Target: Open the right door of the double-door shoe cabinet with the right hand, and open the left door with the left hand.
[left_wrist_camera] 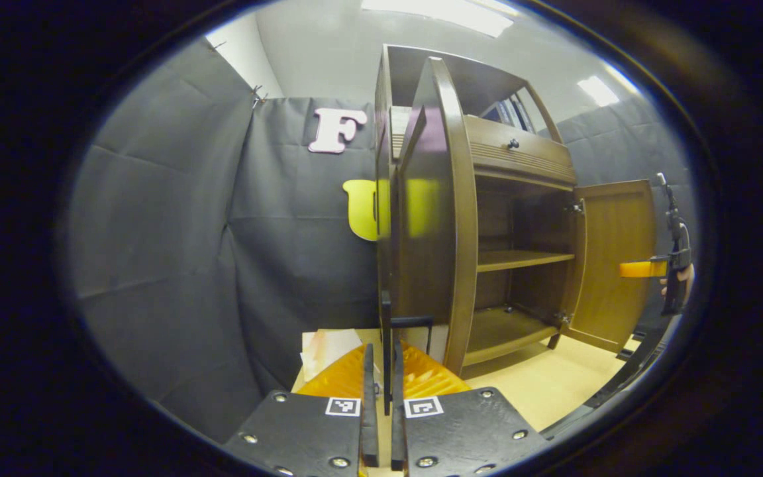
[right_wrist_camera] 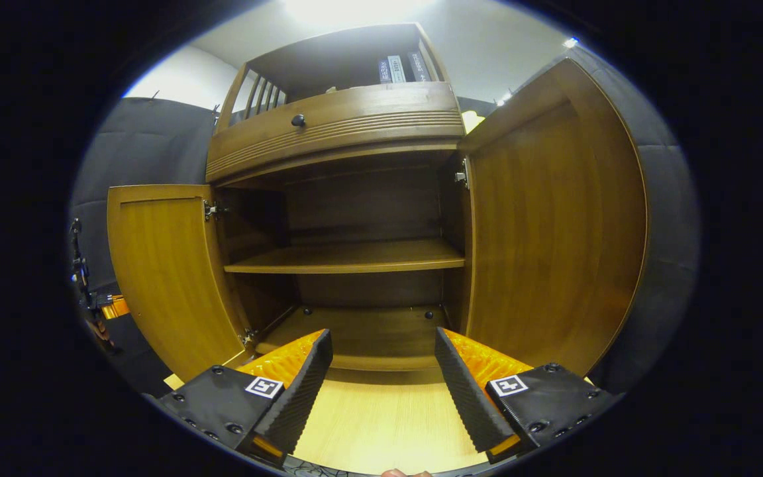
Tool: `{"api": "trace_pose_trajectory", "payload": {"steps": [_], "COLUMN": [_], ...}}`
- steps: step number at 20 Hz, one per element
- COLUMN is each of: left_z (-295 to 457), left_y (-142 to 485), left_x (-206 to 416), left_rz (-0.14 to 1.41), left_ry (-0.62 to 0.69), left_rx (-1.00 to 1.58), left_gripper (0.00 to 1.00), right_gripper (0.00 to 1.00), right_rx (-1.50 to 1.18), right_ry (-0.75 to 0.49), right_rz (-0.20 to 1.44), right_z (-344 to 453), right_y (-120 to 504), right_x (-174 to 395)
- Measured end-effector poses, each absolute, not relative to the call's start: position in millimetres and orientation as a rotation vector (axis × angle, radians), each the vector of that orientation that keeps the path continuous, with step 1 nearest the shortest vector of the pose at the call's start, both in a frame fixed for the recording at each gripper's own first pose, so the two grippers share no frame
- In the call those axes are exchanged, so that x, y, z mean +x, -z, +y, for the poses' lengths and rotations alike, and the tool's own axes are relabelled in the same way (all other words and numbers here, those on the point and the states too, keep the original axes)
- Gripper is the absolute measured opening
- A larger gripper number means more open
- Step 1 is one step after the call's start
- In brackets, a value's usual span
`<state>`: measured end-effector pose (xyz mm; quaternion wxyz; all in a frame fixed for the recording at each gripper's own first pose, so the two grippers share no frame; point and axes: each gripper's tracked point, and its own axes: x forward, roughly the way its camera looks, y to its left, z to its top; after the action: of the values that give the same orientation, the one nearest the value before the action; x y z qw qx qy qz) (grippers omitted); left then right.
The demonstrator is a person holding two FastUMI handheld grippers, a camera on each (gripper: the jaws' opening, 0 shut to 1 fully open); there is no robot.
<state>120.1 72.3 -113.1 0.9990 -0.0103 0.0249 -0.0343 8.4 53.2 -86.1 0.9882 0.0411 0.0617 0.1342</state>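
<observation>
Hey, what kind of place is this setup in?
Probably a staged recording booth, not a real home: black cloth walls hang behind a wooden shoe cabinet, both doors open on bare shelves, under ceiling light panels. The left gripper grips the left door's handle.

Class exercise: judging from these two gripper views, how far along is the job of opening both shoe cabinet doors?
Done: the right door and left door both stand swung out, baring the shelf. In hand: the left gripper is closed on the left door's handle. Left: letting go; the right gripper is already open and free.
</observation>
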Motion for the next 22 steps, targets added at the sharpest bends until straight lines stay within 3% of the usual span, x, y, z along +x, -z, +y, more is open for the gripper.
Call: {"api": "trace_pose_trajectory", "payload": {"steps": [5,11,17,22], "left_z": [73.5,48.4,-0.1,-38.9], "left_y": [111.7,40.6,-11.7,-16.9], "left_x": [71.8,7.3,-13.2,-19.2], "left_rz": [0.052,-0.053,-0.109,-0.120], "left_ry": [-0.051,-0.195,-0.241,-0.303], "left_rx": [-0.073,-0.118,-0.095,-0.078], "left_gripper": [0.10,0.10,0.09,0.65], "right_gripper": [0.92,0.92,0.92,0.92], "right_rx": [0.097,0.050,0.034,0.028], "right_ry": [-0.226,-0.294,-0.324,-0.369], "right_rz": [0.068,0.083,0.071,0.073], "right_z": [28.0,28.1,16.9,6.2], "right_y": [73.0,72.3,55.7,54.1], "right_x": [2.9,-2.8,-16.6,-29.0]}}
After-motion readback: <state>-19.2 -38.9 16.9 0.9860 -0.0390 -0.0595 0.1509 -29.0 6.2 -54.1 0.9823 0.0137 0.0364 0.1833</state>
